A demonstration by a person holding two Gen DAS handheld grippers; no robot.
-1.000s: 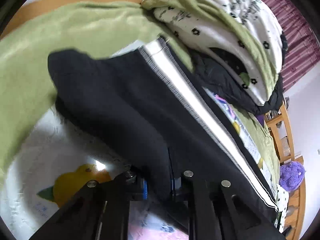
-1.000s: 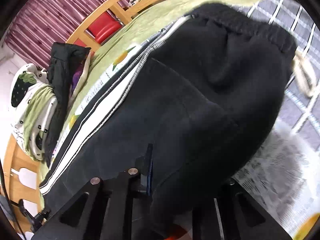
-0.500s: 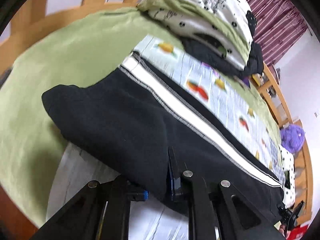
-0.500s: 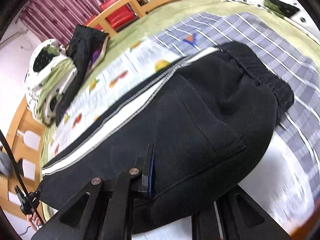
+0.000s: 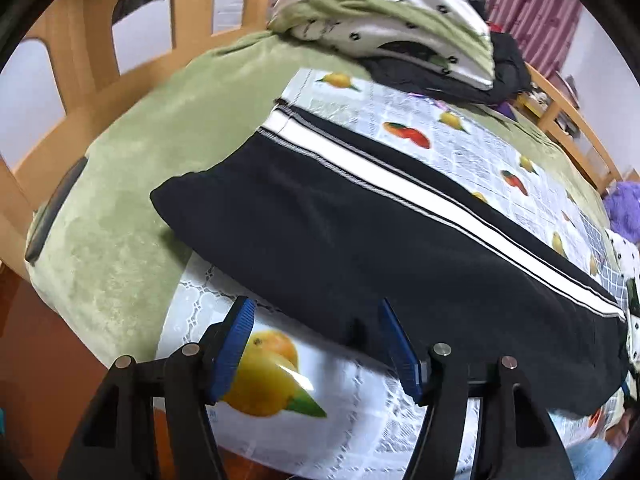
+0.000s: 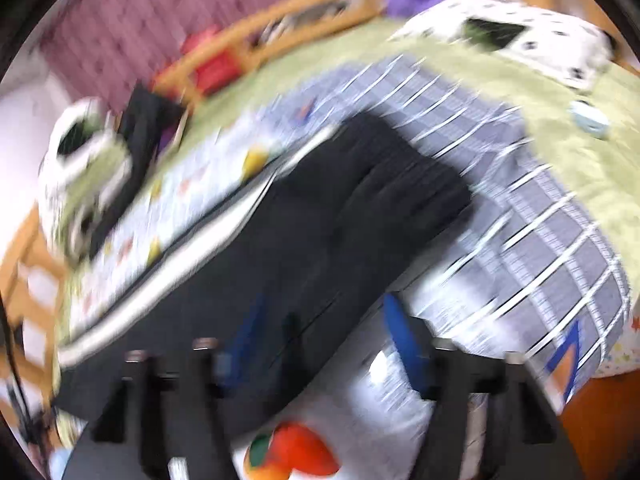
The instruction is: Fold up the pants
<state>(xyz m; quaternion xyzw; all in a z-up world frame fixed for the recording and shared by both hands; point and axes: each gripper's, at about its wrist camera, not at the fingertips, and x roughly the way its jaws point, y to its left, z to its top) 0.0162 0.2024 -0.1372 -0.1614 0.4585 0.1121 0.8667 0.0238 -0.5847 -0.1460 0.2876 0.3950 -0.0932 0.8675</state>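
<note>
Left wrist: black pants (image 5: 360, 248), white side stripe, lie folded lengthwise; both tongs opening, empty.

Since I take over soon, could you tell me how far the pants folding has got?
Done: the black pants lie lengthwise on the bed, white side stripe up. In hand: nothing; the left gripper and right gripper are opening, off the cloth. Left: the crosswise folds.

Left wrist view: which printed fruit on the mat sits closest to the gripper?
The big yellow lemon print, right beside the left gripper. The other fruit prints lie beyond the black pants.
</note>
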